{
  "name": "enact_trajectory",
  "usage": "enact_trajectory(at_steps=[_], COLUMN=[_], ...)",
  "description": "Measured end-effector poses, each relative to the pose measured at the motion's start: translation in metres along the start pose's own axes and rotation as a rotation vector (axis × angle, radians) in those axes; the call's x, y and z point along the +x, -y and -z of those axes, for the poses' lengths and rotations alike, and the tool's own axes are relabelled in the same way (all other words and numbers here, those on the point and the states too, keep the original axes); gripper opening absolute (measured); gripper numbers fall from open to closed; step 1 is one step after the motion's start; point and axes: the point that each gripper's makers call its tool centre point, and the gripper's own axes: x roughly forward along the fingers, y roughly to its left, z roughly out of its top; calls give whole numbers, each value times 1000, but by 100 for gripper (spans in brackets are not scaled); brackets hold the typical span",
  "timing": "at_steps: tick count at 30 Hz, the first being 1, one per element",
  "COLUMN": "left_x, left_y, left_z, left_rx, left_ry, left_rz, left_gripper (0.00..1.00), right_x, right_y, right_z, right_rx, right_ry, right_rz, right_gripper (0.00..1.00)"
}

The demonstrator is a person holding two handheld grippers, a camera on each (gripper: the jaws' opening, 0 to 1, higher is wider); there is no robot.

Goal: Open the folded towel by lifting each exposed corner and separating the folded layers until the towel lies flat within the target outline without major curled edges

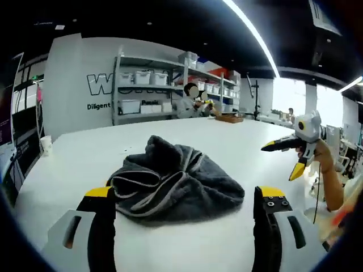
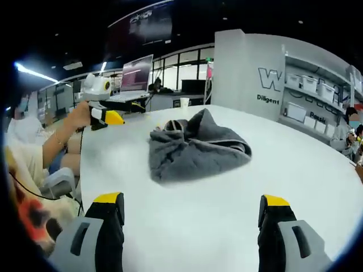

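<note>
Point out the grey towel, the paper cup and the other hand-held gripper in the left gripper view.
towel (image 1: 176, 181): left gripper view, middle of the crumpled grey heap.
paper cup (image 1: 46, 144): left gripper view, its white side wall, at the table's far left edge.
right hand-held gripper (image 1: 286, 156): left gripper view, between its yellow-tipped jaws, which stand apart.

White table (image 1: 238, 141); shelving unit (image 1: 148, 85) bearing storage bins (image 1: 142, 77); paper cup (image 1: 46, 144) near table edge; open laptop (image 2: 135, 75) beyond.

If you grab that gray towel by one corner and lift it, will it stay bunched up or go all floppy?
Probably floppy: the gray towel lies in soft, rumpled folds on the white table, so a lifted corner would likely trail cloth behind it. It looks thick and plush, so perhaps a bit heavy. It should not roll; pushed, it would likely bunch up.
</note>
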Motion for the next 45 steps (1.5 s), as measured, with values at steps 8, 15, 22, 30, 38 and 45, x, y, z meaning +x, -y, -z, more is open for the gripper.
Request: enact_trajectory(at_steps=[8, 15, 22, 30, 38, 45], left_x=[-20, -28, -35, -52, -68, -83], left_y=[-8, -16, -18, 5, -2, -12], left_z=[31, 43, 52, 60, 62, 57], left_rx=[-26, -71, -81, -48, -76, -90], left_ry=[-45, -25, -38, -77, -78, -59], left_rz=[-34, -61, -64, -47, -69, -91], left_gripper=[97, 97, 96, 96, 95, 95], right_x=[0, -4, -2, 2, 0, -1], right_y=[0, 0, -7, -17, -20, -17], right_z=[2, -3, -4, -6, -9, -8], right_rx=[-8, -7, -20, -36, -43, -44], right_ry=[-10, 8, 2, 1, 6, 7], right_rz=[4, 27, 22, 2, -4, 0], right_gripper=[99, 99, 99, 99, 99, 99])
